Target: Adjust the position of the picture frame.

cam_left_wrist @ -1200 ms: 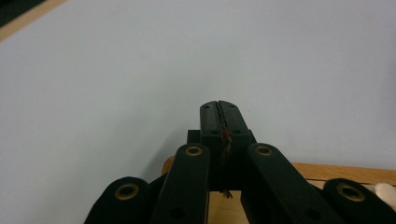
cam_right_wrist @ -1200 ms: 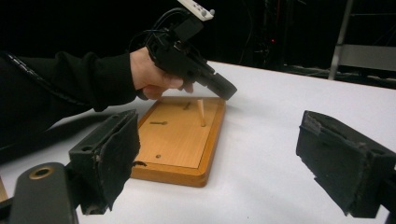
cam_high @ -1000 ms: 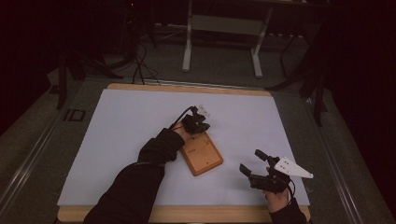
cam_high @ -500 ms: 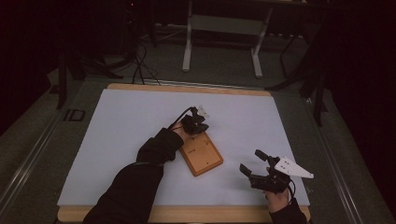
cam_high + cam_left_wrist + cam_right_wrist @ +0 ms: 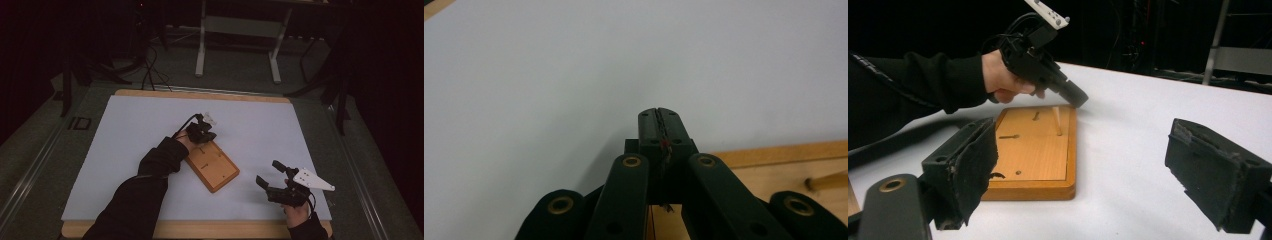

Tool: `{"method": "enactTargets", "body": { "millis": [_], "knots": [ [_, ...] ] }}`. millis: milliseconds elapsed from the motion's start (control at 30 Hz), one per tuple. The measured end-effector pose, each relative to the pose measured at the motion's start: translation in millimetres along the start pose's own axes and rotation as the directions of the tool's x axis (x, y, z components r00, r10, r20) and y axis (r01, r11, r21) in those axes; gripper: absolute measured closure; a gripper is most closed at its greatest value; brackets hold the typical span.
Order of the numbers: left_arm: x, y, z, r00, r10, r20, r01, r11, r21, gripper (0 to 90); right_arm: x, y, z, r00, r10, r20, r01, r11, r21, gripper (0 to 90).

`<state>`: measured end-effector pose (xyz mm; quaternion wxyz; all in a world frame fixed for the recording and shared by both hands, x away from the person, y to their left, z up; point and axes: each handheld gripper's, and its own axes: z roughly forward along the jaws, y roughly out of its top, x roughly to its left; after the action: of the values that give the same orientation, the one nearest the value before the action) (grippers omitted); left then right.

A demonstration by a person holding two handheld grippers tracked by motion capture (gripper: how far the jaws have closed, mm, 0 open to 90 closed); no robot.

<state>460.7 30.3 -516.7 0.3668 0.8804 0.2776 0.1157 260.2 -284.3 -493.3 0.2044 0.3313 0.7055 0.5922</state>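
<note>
A wooden board (image 5: 215, 169) with small slots and holes lies slantwise on the white table cover. My left gripper (image 5: 207, 136) hovers over the board's far end, its jaws pressed together; in the left gripper view (image 5: 658, 117) only a dark frayed seam shows between the pads. From the right gripper view the left gripper (image 5: 1075, 98) points down at the board (image 5: 1033, 150), just beside a thin pale peg (image 5: 1058, 121) that stands on it. My right gripper (image 5: 269, 173) rests near the table's front right, open, with nothing between its fingers (image 5: 1093, 165).
The white cover (image 5: 125, 150) spreads wide around the board, with the wooden table edge (image 5: 200, 229) at the front. Metal stand legs (image 5: 235, 45) and cables lie on the dark floor beyond the far edge.
My left hand has shifted very slightly over the board's far end. The right gripper has kept still and open.
</note>
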Motion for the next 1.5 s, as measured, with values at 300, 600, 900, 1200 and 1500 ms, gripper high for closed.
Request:
{"method": "enactTargets", "body": {
  "millis": [300,600,900,1200,1500],
  "knots": [
    [-0.5,2.4,10.1,0.9999,0.016,0.002,-0.016,0.9991,0.04,90.0,-0.7,-0.4,-0.6,1.0,0.001,0.003,-0.001,1.0,0.001,13.3],
    [-0.5,-7.0,-1.4,0.9996,0.027,0.004,-0.027,0.9979,0.059,90.0,-0.3,0.1,-1.2,1.0,0.001,0.004,-0.001,1.0,-0.002,13.3],
    [-5.4,-24.7,-19.3,0.9995,0.026,0.019,-0.027,0.9974,0.066,90.0,0.6,0.2,0.8,1.0,-0.004,0.003,0.004,1.0,0.002,13.3],
    [-12.2,-40.4,-33.8,0.9997,0.009,0.024,-0.011,0.9984,0.056,90.0,1.8,0.2,2.4,1.0,-0.007,0.0,0.007,1.0,0.006,13.3],
    [-21.3,-54.5,-46.4,0.9988,-0.009,0.049,0.007,0.9986,0.052,90.0,2.3,0.3,3.8,0.9999,-0.011,-0.001,0.011,1.0,0.007,13.3]
  ]
}}
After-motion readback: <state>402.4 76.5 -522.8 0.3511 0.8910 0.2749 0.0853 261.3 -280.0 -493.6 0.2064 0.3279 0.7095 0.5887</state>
